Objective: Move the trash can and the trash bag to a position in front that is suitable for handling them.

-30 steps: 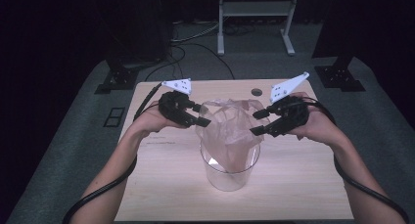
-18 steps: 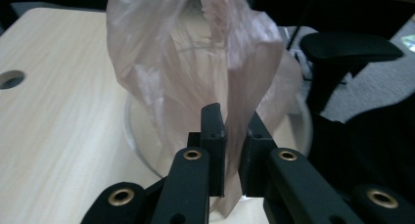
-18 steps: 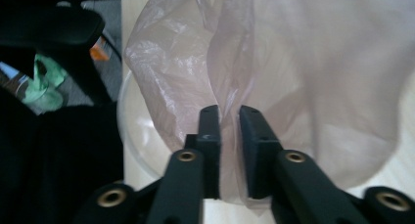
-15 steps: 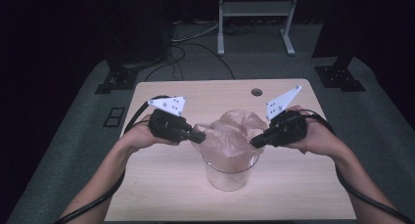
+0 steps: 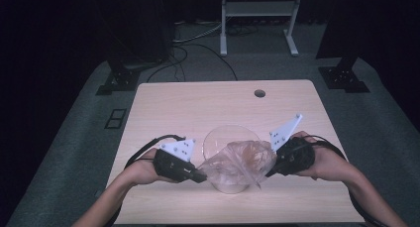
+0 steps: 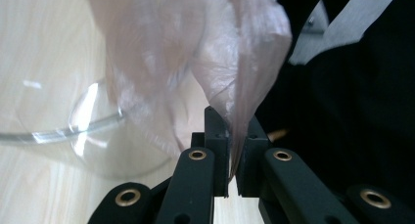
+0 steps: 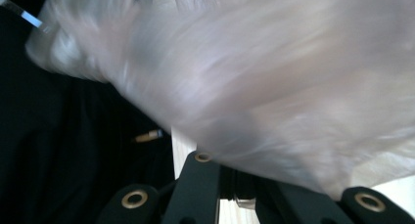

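Plastic bag (image 5: pixel 240 160) pinched by both tools, left (image 5: pixel 197 176), right (image 5: pixel 270 172); should stretch evenly over bowl (image 5: pixel 218 138) near desk's front edge.

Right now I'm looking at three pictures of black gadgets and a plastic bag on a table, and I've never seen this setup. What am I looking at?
A person sits at a wooden table and holds a hand tool with two black jaws in each hand. The high view looks down from above. The other two pictures come from cameras riding on each tool, looking along its jaws. On the table stands a clear glass bowl with a thin plastic bag over it. The left gripper and the right gripper each pinch one side of the bag, jaws shut on the film.
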Action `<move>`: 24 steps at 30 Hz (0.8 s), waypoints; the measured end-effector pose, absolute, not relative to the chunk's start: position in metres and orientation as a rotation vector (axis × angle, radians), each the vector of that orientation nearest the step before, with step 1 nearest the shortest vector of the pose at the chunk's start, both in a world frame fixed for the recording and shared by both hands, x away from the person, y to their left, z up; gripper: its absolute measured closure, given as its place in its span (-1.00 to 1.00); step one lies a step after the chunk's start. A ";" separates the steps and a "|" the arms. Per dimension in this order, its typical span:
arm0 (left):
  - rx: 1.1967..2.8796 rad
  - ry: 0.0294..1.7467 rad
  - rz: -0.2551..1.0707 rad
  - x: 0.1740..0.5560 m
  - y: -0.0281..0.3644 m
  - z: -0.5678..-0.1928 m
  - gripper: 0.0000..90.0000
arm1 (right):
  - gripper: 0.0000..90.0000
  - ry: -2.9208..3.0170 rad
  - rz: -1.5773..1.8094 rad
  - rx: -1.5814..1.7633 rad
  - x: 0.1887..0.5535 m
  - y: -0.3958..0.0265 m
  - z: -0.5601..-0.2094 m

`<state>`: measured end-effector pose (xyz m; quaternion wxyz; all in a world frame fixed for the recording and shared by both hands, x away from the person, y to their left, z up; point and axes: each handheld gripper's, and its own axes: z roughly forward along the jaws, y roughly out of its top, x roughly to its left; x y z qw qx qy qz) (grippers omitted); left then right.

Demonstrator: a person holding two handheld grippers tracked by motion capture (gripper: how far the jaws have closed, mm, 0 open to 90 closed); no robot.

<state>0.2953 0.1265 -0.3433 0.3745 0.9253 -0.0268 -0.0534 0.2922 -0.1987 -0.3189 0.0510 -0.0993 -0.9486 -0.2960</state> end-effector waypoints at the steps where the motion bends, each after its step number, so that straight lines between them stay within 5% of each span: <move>1: 2.377 -0.061 -0.135 0.295 0.125 -0.347 0.92 | 1.00 -2.889 -0.888 -0.305 0.293 -0.199 -0.322; 10: 2.440 -0.022 -0.096 0.301 0.117 -0.368 0.91 | 1.00 -2.870 -0.899 -0.382 0.301 -0.203 -0.349; 17: 2.404 0.024 -0.102 0.295 0.127 -0.353 0.21 | 0.55 -2.853 -1.004 -0.400 0.289 -0.218 -0.337; 24: 2.374 0.026 -0.091 0.287 0.135 -0.334 -0.04 | 0.36 -2.870 -1.092 -0.396 0.277 -0.228 -0.318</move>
